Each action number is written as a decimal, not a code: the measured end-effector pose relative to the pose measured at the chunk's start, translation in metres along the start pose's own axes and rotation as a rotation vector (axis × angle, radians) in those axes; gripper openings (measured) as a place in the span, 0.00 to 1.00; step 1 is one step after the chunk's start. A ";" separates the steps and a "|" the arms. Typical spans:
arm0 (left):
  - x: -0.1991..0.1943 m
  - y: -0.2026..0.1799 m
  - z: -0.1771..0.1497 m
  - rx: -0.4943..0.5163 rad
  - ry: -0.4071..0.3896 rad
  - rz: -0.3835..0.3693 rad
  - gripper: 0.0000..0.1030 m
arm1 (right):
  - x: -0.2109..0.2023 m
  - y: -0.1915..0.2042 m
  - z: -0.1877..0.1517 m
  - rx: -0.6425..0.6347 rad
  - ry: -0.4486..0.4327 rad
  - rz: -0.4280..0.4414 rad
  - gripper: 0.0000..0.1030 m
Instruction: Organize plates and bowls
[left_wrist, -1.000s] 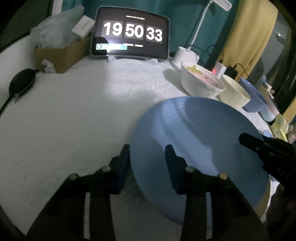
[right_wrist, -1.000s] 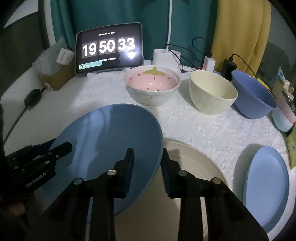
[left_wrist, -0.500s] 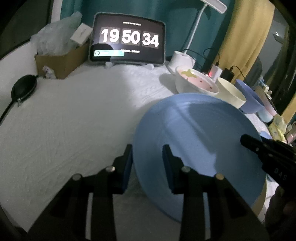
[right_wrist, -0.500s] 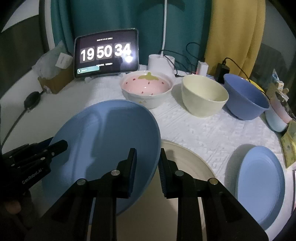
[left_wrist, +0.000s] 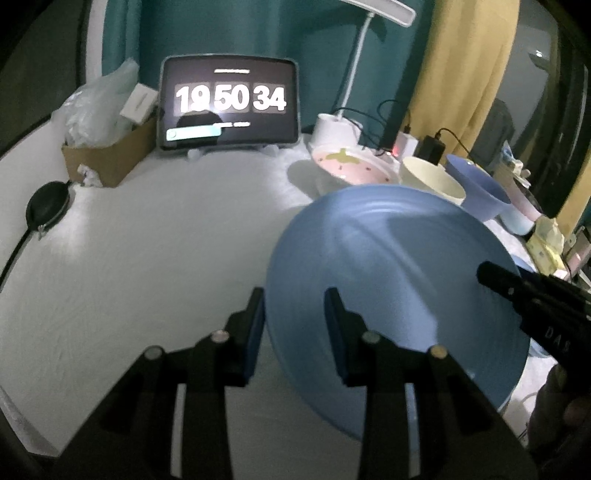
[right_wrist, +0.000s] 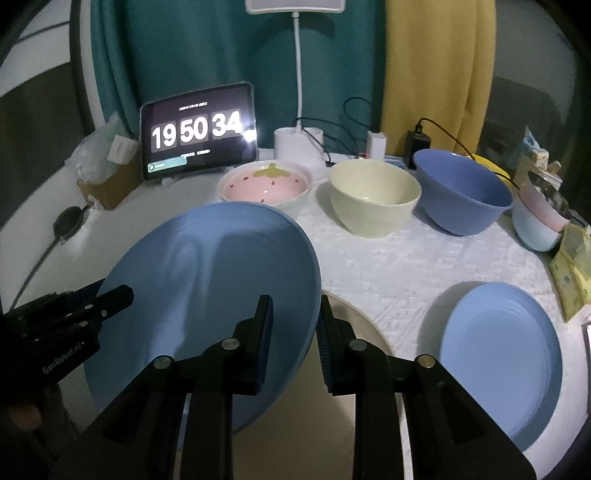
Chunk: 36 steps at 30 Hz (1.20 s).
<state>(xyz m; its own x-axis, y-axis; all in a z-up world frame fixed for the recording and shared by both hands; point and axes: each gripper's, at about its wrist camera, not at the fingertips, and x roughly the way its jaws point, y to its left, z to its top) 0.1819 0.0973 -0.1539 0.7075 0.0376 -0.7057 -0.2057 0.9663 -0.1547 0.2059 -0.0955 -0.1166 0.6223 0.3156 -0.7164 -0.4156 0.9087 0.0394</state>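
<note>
- Plate (right_wrist: 207, 295), the large blue one, is now off the table and tilted, carried between my two tools: the left gripper (left_wrist: 293, 332) straddles its near-left rim and the right gripper (right_wrist: 293, 345) straddles its right rim.
- Both sets of jaws are clamped on that rim. Each narrowed a little from a second ago, then held steady, so I read the grip as settled.
- A second ago the plate sat lower, overlapping the cream plate (right_wrist: 364, 325). Now it rides higher in both views, its far edge reaching up against the strawberry bowl (right_wrist: 264, 184) in the right-wrist view, and more of the cream plate shows beneath it.
- That tells me the pick-up is done and the carry has begun. My guess is it belongs with the smaller blue plate (right_wrist: 500, 352) on the right, or back on a stack, but I cannot tell which.
- The cream bowl (right_wrist: 373, 195) and blue bowl (right_wrist: 461, 190) stand side by side at the back, unmoved.
- The clock tablet (left_wrist: 229, 103) has ticked on by one second, and the desk lamp (right_wrist: 297, 142) sits higher in frame as both hands rose.
- The tilt worries me: the rim could slip if either hand leads the other.
</note>
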 end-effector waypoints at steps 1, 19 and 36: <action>-0.001 -0.004 0.000 0.007 -0.001 -0.001 0.32 | -0.002 -0.004 0.000 0.006 -0.004 0.000 0.24; -0.011 -0.077 0.003 0.115 -0.014 -0.018 0.32 | -0.035 -0.067 -0.016 0.110 -0.069 -0.016 0.24; -0.003 -0.144 0.001 0.208 0.001 -0.041 0.32 | -0.051 -0.132 -0.034 0.212 -0.097 -0.038 0.24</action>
<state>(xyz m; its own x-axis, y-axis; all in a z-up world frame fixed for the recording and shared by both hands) 0.2097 -0.0416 -0.1286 0.7117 -0.0029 -0.7025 -0.0329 0.9988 -0.0374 0.2062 -0.2412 -0.1090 0.7002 0.2952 -0.6501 -0.2484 0.9543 0.1659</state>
